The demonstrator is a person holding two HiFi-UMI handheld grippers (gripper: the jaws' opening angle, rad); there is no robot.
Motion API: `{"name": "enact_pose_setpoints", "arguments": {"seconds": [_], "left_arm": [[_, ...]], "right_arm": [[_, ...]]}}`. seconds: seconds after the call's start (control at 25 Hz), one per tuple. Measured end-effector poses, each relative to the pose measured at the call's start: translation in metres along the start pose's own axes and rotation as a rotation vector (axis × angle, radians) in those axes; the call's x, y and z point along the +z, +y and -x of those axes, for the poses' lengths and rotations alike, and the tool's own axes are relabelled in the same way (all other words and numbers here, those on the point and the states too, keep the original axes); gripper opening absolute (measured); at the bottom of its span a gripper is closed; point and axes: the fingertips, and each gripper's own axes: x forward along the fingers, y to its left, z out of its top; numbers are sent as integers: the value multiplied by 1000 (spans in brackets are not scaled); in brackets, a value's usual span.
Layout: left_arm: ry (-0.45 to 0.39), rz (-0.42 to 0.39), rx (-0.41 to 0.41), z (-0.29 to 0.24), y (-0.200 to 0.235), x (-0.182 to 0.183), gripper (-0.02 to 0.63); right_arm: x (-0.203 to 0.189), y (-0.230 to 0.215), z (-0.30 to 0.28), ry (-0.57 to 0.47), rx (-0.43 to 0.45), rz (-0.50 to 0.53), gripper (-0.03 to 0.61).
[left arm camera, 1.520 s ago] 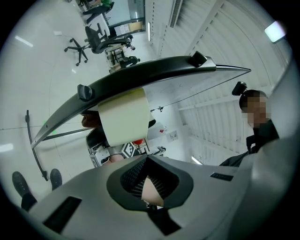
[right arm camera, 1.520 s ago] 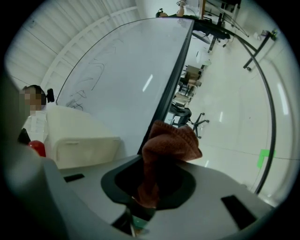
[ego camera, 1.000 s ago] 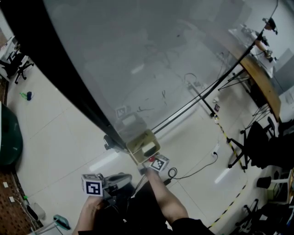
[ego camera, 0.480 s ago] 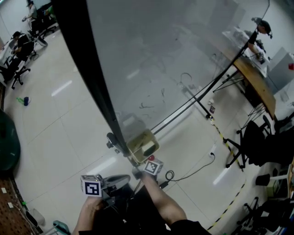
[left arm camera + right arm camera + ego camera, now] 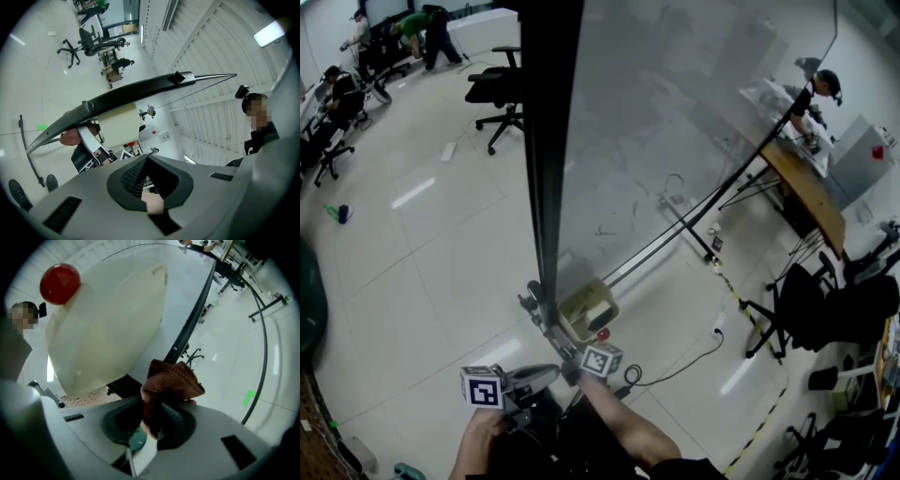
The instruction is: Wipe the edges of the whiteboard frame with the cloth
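Down at the bottom centre of the head view, the right gripper [image 5: 157, 416] is clamped on the brown cloth [image 5: 171, 380] at the whiteboard's black frame edge [image 5: 546, 169]. A cream box [image 5: 586, 309] with a red ball [image 5: 59, 283] crowds it. The left gripper [image 5: 146, 173], jaws together and empty, hangs lower left; office chairs [image 5: 502, 89] stand upper left.

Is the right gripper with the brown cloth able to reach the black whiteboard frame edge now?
Probably yes: the right gripper, shut on the brown cloth, is close beside the black whiteboard frame edge, and nothing stands between them.
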Motion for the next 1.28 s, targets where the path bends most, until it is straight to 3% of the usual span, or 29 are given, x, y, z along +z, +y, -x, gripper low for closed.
{"name": "enact_pose_setpoints", "arguments": {"seconds": [0.6, 0.84, 1.28], "left_arm": [[-47, -77, -90, 15, -28, 21, -11], [-70, -118, -86, 29, -38, 28, -11], [-142, -150, -117, 46, -58, 49, -11]], "right_arm": [[8, 100, 11, -15, 28, -23, 74], [28, 152, 4, -30, 120, 93, 74], [52, 197, 8, -67, 178, 172, 74]]}}
